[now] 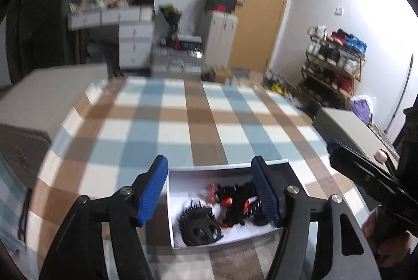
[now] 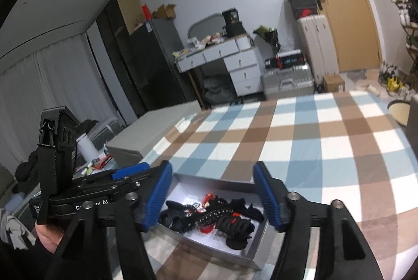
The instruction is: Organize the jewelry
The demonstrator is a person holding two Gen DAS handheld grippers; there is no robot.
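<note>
Place: a lived-in home bedroom is shown.
Evidence: a white drawered dressing table with arched mirror [image 2: 224, 55], a wooden shoe rack [image 1: 337, 63], silver ribbed suitcases [image 2: 287, 81], a tan wooden door [image 1: 261, 5].

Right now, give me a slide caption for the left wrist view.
Open left gripper poised above a white box of black and red hair clips on a checked tablecloth.

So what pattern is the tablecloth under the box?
The tablecloth is a blue, brown and white check, clearest in the right wrist view.
</note>
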